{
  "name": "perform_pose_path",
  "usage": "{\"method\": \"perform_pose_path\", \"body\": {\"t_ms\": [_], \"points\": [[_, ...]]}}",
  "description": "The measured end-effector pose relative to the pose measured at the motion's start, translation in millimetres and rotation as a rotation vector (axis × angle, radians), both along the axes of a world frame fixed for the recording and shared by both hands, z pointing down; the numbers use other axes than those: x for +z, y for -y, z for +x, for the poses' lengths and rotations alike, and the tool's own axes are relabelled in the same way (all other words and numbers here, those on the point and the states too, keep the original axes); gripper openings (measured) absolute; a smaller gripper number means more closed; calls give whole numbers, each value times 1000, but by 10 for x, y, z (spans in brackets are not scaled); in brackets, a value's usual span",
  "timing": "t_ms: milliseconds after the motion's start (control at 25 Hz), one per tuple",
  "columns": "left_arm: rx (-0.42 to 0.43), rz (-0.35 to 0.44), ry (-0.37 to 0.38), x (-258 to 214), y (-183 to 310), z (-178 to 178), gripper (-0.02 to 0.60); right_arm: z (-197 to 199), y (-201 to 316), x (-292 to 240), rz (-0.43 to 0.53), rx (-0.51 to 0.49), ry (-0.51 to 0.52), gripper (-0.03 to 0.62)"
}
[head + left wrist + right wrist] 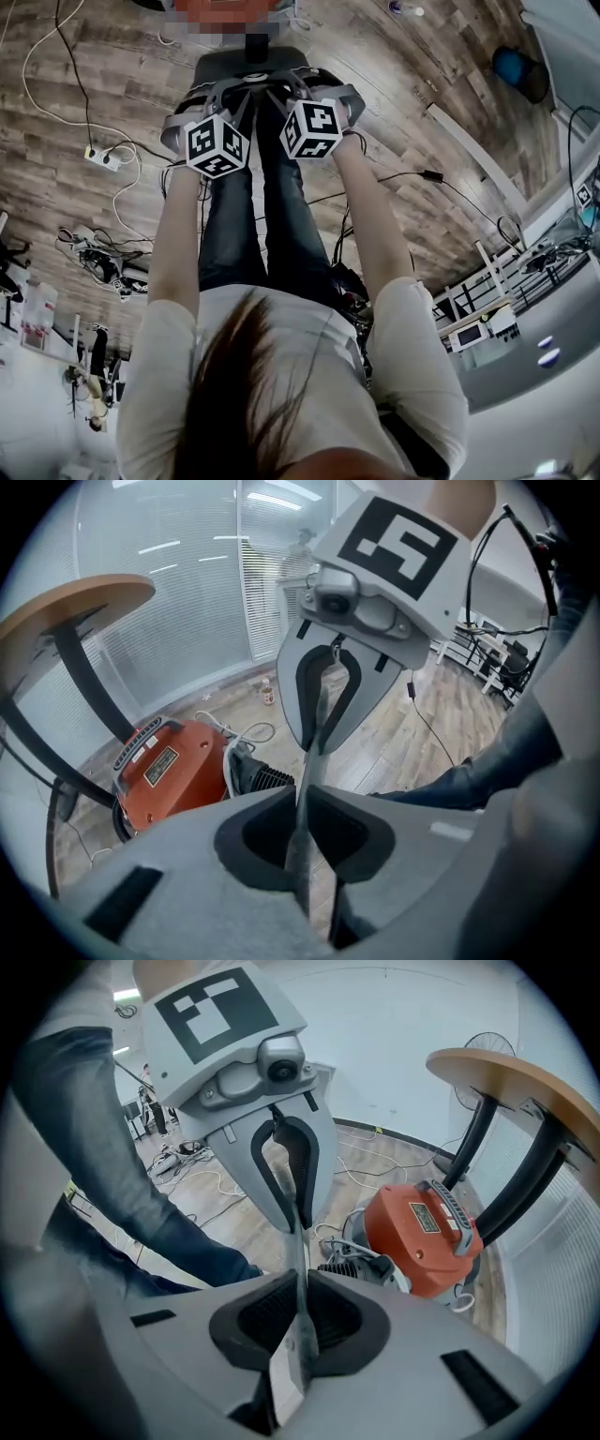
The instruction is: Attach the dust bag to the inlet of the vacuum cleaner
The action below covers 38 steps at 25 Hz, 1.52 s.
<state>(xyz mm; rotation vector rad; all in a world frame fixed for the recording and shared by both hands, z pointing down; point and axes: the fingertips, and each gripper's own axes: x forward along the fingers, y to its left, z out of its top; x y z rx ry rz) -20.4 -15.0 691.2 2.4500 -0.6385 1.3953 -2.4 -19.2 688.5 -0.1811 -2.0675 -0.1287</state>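
Now left gripper (302,803) & right gripper (302,1288) both pinch thin flat grey dust bag (312,761) between them; prob light, floppy, so hold its edges.

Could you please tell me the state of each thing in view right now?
left gripper: shut on the dust bag.
right gripper: shut on the dust bag.
dust bag: held in the air between both grippers, not on the vacuum cleaner.
vacuum cleaner: on the floor under the table.
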Motion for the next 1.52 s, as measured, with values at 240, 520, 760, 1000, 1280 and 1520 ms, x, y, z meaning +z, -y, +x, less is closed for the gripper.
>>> {"method": "perform_pose_path", "body": {"t_ms": [240, 520, 760, 1000, 1280, 1520], "points": [[28, -13, 1, 316, 48, -3, 46, -1, 50, 313, -13, 12, -6, 34], [63, -19, 32, 614, 96, 26, 46, 29, 89, 620, -29, 76, -26, 32], [66, -7, 41, 682, 118, 2, 46, 9, 108, 684, -19, 80, -32, 32], [53, 3, 48, 678, 158, -1, 46, 7, 150, 678, -9, 74, -29, 32], [54, 13, 48, 686, 211, -31, 46, -22, 200, 684, -2, 71, -29, 32], [49, 34, 55, 667, 296, -34, 45, -21, 283, 670, 17, 78, -29, 32]]}}
